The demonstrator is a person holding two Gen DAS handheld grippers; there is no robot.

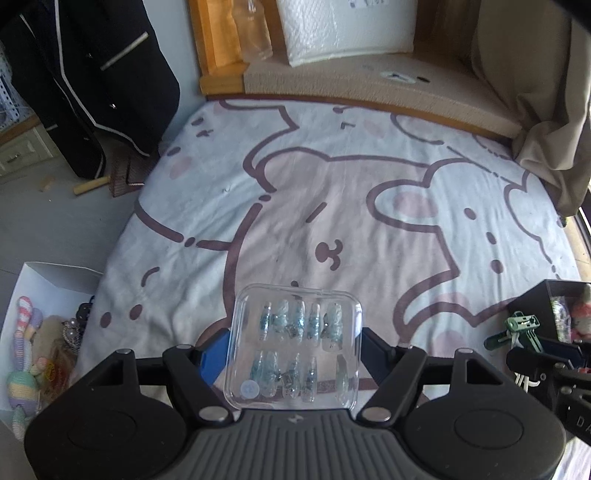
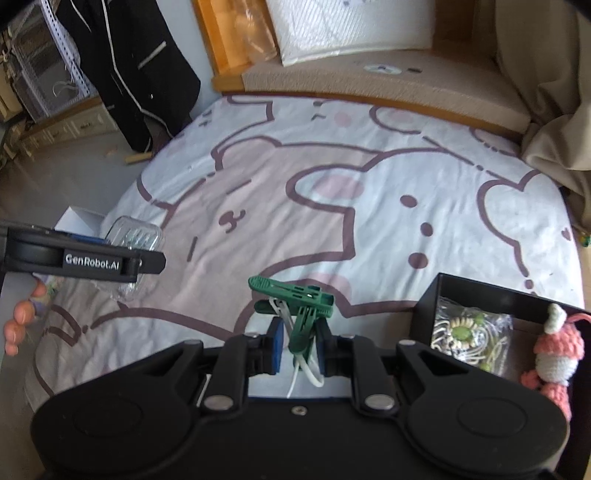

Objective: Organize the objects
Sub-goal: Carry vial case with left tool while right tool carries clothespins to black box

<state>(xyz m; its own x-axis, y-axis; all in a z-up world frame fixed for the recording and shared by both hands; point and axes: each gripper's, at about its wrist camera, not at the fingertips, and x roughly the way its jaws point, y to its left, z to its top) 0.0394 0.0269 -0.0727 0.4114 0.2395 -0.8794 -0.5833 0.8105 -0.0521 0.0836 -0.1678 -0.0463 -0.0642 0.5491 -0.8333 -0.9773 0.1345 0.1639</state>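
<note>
My left gripper [image 1: 293, 349] is shut on a clear plastic case of blue press-on nails [image 1: 295, 343], held above the bed sheet [image 1: 332, 192]; its blue pads press the case's two sides. The same case [image 2: 135, 236] shows at the left of the right wrist view, beside the left gripper's black body. My right gripper [image 2: 299, 349] is shut on a bunch of green clothes pegs [image 2: 295, 299] tied with white cord, lifted off the sheet. In the left wrist view those green pegs [image 1: 521, 325] appear at the far right.
A black box [image 2: 480, 291] at the right holds a beaded item and a pink crocheted doll [image 2: 554, 350]. A white box [image 1: 40, 280] off the bed's left edge holds crocheted toys. A wooden ledge with a pillow [image 1: 343, 29] lies beyond the bed; a dark jacket [image 1: 85, 74] hangs left.
</note>
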